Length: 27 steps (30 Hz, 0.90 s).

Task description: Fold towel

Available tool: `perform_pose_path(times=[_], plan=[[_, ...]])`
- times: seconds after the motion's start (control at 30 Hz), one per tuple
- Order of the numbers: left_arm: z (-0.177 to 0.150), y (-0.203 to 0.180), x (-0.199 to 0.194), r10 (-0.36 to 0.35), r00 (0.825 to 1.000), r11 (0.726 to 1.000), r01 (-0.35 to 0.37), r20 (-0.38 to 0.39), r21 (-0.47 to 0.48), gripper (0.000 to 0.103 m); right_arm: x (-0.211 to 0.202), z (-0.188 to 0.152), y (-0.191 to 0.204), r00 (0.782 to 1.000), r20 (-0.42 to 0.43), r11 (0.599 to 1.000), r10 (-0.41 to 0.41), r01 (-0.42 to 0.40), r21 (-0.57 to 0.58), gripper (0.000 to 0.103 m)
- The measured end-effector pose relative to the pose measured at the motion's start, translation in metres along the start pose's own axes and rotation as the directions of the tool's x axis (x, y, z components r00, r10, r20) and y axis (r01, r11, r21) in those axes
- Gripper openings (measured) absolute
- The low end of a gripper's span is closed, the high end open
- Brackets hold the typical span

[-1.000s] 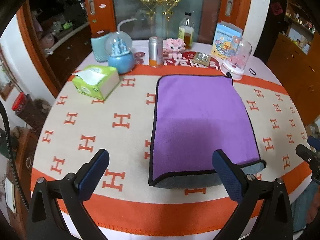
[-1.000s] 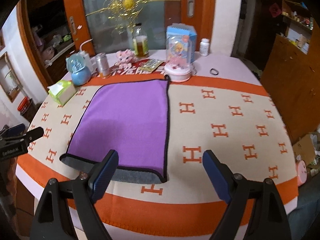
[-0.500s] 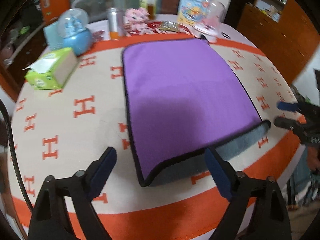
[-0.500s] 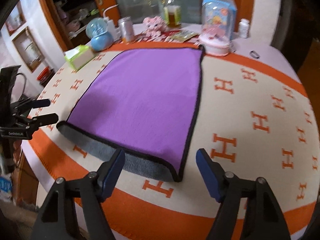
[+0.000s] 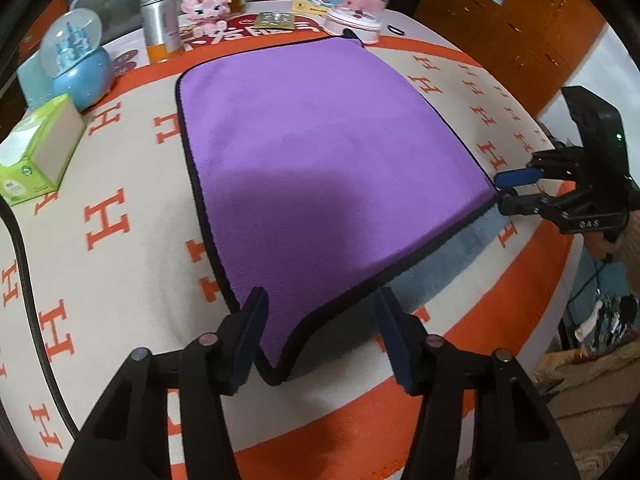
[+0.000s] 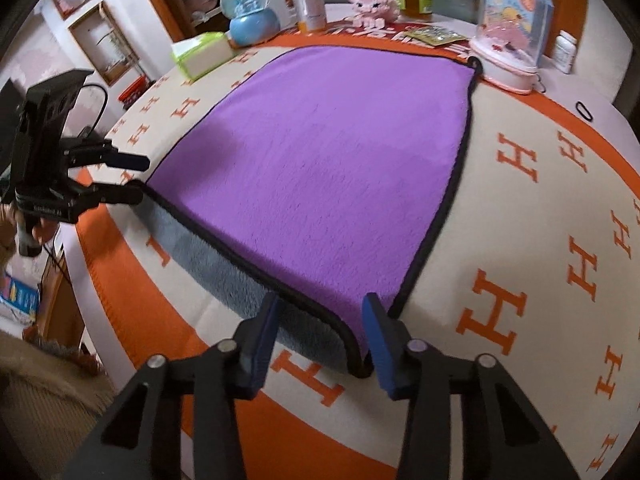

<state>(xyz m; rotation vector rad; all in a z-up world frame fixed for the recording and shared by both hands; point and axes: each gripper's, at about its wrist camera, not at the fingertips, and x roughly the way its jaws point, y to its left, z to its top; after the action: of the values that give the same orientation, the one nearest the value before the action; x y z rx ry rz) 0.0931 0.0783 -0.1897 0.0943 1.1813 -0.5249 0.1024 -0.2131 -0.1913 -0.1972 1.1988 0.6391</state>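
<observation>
Towel of purple plush with a black hem and grey underside (image 5: 320, 152), lying flat on the round table under an orange-and-cream H-patterned cloth (image 5: 120, 184), its near edge turned up so that a grey strip shows. Left tongs (image 5: 320, 336) are spread open and straddle the near left corner; right tongs (image 6: 320, 334) are likewise open and straddle the near right corner. No finger pad is yet pressed to the fabric in either view.

Step in hand, as judged: the approach to the two near corners, ahead of the first fold. The next move calls for each pair of tongs to close on its corner, catching both the hem and the grey layer beneath, then to lift and carry the near edge toward the far edge beside the pink domed ornament (image 6: 506, 46).

Hard to make out: whether the grey strip is a second layer or only a curled hem, and whether the lower fingers touch the cloth. The far right corner sits against the ornament; contact cannot be told. A green tissue box (image 5: 36, 152) stands well apart.
</observation>
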Motion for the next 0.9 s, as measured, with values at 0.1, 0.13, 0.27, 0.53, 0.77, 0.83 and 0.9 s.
perform_pose_path(times=[0.1,0.13,0.27,0.53,0.77,0.83,0.9], plan=[[-0.001,-0.002,0.002,-0.01,1.0,1.0,0.01,-0.014,0.027,0.048,0.002,0.0,-0.002,1.0,-0.006,1.0,0.007,-0.007,-0.007,0.034],[-0.002,-0.002,0.003,-0.013,1.0,0.999,0.014,-0.021,0.031,0.046,0.002,-0.001,-0.003,1.0,-0.009,1.0,0.008,-0.008,-0.012,0.032],[-0.004,-0.002,0.007,-0.023,0.999,0.999,0.024,-0.048,0.038,0.043,0.002,-0.003,-0.003,1.0,-0.019,0.999,0.008,-0.009,-0.031,0.028],[-0.007,0.0,0.009,-0.019,0.997,0.999,0.021,-0.072,0.034,0.032,0.0,-0.008,-0.002,1.0,-0.011,0.999,-0.006,0.005,-0.054,0.019],[-0.01,-0.007,0.01,0.058,0.996,0.998,-0.056,-0.067,0.037,0.008,-0.005,-0.013,0.002,1.0,0.007,0.998,-0.03,0.031,-0.058,0.013],[-0.011,-0.013,0.011,0.1,0.993,0.994,-0.097,-0.066,0.047,0.006,-0.006,-0.014,0.004,0.999,0.013,0.997,-0.047,0.048,-0.055,0.011],[-0.011,-0.024,0.011,0.155,0.986,0.987,-0.151,-0.061,0.059,0.005,-0.005,-0.014,0.006,0.997,0.01,0.996,-0.071,0.071,-0.049,0.011]])
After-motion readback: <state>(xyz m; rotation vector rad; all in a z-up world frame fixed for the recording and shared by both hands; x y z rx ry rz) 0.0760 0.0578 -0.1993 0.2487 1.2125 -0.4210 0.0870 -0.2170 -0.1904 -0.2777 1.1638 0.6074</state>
